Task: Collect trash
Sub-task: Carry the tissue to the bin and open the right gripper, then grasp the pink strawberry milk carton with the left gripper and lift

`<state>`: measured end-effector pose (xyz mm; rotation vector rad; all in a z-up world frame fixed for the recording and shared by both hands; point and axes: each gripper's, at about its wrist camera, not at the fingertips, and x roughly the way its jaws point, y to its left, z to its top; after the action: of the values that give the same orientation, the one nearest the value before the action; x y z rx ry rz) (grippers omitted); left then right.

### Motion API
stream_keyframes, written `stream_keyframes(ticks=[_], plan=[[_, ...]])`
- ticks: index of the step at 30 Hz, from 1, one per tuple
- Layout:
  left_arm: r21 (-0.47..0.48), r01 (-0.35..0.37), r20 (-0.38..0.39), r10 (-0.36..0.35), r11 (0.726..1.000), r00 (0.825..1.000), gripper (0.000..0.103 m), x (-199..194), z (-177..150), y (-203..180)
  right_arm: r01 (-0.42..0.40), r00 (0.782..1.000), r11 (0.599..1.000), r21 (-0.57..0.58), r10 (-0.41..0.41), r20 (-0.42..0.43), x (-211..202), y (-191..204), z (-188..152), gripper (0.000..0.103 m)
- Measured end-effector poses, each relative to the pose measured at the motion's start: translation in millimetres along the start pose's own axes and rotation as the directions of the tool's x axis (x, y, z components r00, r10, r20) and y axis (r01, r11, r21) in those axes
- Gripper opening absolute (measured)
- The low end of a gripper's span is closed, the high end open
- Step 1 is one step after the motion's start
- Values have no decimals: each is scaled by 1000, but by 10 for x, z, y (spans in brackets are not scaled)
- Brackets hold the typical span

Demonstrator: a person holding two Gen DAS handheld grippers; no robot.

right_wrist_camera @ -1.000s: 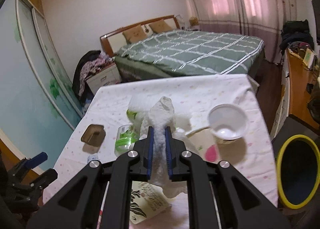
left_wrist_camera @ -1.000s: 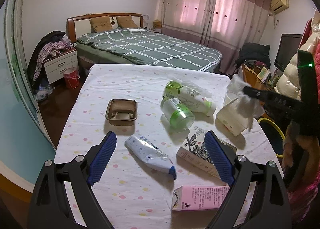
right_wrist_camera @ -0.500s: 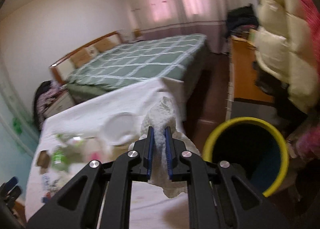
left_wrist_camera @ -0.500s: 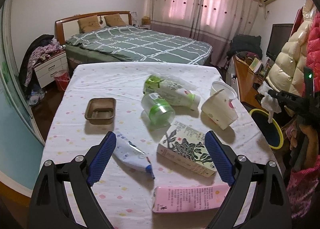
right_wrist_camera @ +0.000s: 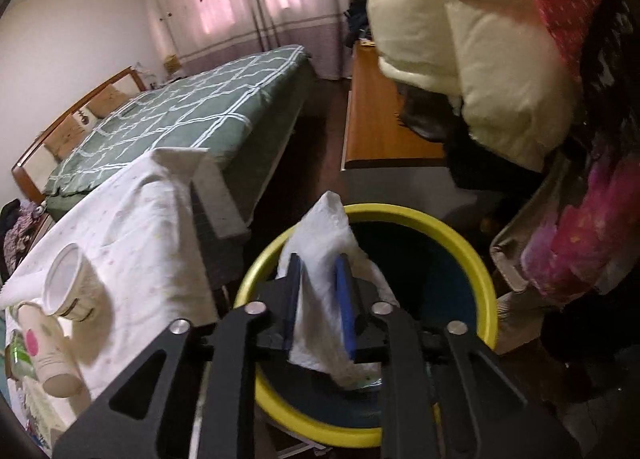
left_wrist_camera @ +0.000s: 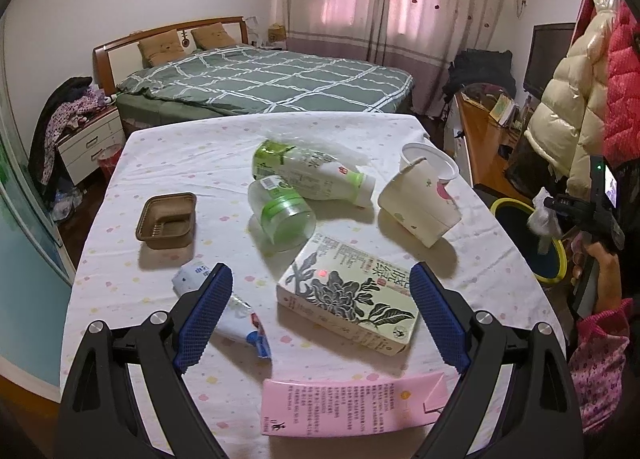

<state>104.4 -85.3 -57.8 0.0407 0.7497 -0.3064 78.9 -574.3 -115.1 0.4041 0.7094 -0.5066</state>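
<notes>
My right gripper (right_wrist_camera: 318, 279) holds a crumpled white tissue (right_wrist_camera: 326, 235) over the mouth of a yellow-rimmed bin (right_wrist_camera: 460, 237); its jaws look slightly parted around the tissue. From the left wrist view the tissue (left_wrist_camera: 543, 215) hangs over the bin (left_wrist_camera: 560, 265) beside the table. My left gripper (left_wrist_camera: 320, 299) is open and empty above the table, over a flower-printed box (left_wrist_camera: 352, 303), a squeezed tube (left_wrist_camera: 224, 311) and a pink carton (left_wrist_camera: 352, 403).
On the table (left_wrist_camera: 160, 151) lie a brown tray (left_wrist_camera: 168, 221), two green-capped bottles (left_wrist_camera: 308, 175), and a tipped paper cup (left_wrist_camera: 420, 203). A bed stands behind, a wooden desk (right_wrist_camera: 376, 115) and hanging coats (right_wrist_camera: 500, 59) at the right near the bin.
My right gripper carried the tissue off the table to the right and down over the bin, and its jaws have widened a little. The left gripper shifted slightly right over the table.
</notes>
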Motion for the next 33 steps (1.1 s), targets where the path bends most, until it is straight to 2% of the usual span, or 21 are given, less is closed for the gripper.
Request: stream_keyframes(ticks=[2,10,19,24,26,31,33], plan=[[4,2,-2,-2,1000,1000,89,9,1,-29,18,1000,1000,2,-18,8,18,-56,3,37],[32,8,-17,-7,999,1000,89,-22,-90,-125,-1,1000,1000,-17,2,29,-111,-12,-75,42],[90,-1,-87,9,996,996,89,-82,-498,-252,-81,995,996,-49,83,53,-359,221,-163,43],[107,-19,-111,30,994,993,89,-201,-698,-168,-118,990,991,-62,122,67,-502,296,-189,43],[101,-10,-128,23,995,991,89,-242,-784,-103,-130,988,989,-67,135,73,-564,316,-205,43],[51,58,-190,-47,997,981,89,-208,-1007,31,-151,984,986,-69,157,83,-648,337,-225,43],[34,36,-210,-28,999,977,86,-131,-1042,72,-155,983,985,-70,161,86,-672,346,-225,43]])
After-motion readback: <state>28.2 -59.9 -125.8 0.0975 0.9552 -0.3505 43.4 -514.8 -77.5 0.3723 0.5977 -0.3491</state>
